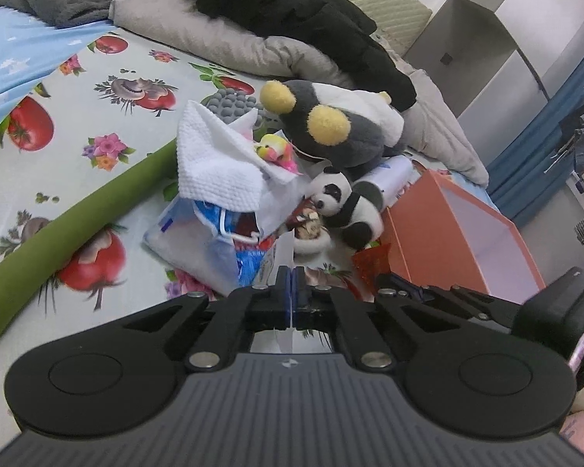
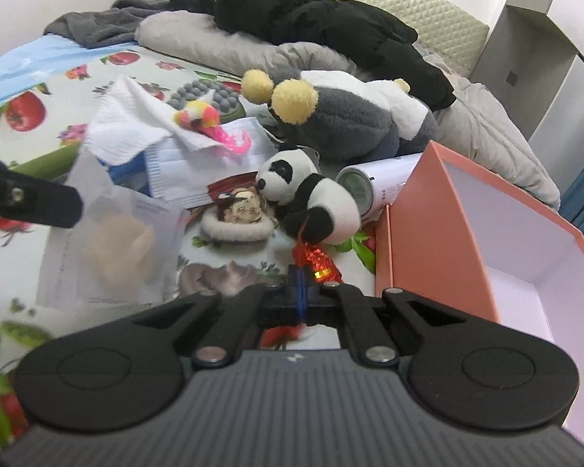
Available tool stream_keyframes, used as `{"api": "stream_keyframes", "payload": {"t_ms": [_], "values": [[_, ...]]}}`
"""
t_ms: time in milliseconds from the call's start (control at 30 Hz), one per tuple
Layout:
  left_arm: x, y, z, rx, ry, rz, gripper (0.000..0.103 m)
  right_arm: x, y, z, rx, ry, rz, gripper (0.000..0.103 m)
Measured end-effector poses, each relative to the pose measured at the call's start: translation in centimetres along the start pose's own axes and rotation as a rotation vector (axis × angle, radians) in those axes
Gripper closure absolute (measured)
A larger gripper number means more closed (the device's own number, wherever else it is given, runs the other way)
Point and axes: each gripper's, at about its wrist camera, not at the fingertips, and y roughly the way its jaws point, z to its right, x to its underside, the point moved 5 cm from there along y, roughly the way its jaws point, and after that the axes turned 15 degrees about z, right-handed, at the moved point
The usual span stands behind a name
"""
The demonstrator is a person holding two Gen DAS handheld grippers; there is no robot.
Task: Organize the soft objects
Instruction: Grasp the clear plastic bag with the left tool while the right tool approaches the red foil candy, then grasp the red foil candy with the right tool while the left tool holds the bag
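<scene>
The left tongs (image 1: 291, 272) point forward and downward, their two black fingers (image 1: 282, 277) drawn together until only the blue pad edges meet in a thin vertical line. A thin pale sheet runs between the pads and shows again below them, so the tongs are pinched on it. The linkage arms on both sides are folded inward.

The right tongs (image 2: 300, 277) point down at a like slant, jaws also closed, blue pads pressed together. A red shiny strip passes between them and shows below, clamped. In the right wrist view, the dark body of the left tongs reaches in from the left edge, blurred.
</scene>
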Motion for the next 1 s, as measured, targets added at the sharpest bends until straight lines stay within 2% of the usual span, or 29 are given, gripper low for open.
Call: {"api": "stream_keyframes", "payload": {"t_ms": [200,433,633,767,833,867,900,933,1000], "values": [[1.4,-3.4,-1.0,-0.02,-0.021,-0.005,0.102,0.4,-4.1,-0.8,-0.037,-0.006,0.006,0.1],[3.9,-7.3,-3.3,-0.06,-0.05,-0.04,0.102,1.2,-8.9,-3.1,-0.12,-0.029,-0.002,0.1],[6.1,-8.7,-4.6,-0.091,-0.052,-0.119,0.102,2.9,-12.1,-5.0,-0.2,0.008,-0.052,0.099],[6.7,-8.6,-5.4,-0.098,-0.055,-0.158,0.101,4.2,-12.6,-5.2,-0.244,0.077,-0.106,0.095],[6.6,-8.5,-5.6,-0.1,-0.062,-0.16,0.091,4.4,-12.6,-4.8,-0.263,0.117,-0.12,0.086],[6.5,-8.5,-5.7,-0.099,-0.066,-0.158,0.077,4.4,-12.6,-4.7,-0.265,0.129,-0.122,0.078],[6.3,-8.4,-5.7,-0.098,-0.067,-0.155,0.065,4.5,-12.7,-4.4,-0.268,0.147,-0.125,0.063],[6.2,-8.3,-5.7,-0.092,-0.065,-0.148,0.062,4.5,-12.7,-4.2,-0.27,0.167,-0.125,0.054],[5.9,-7.9,-5.6,-0.08,-0.05,-0.148,0.058,4.5,-12.8,-3.6,-0.272,0.202,-0.116,0.051]]}}
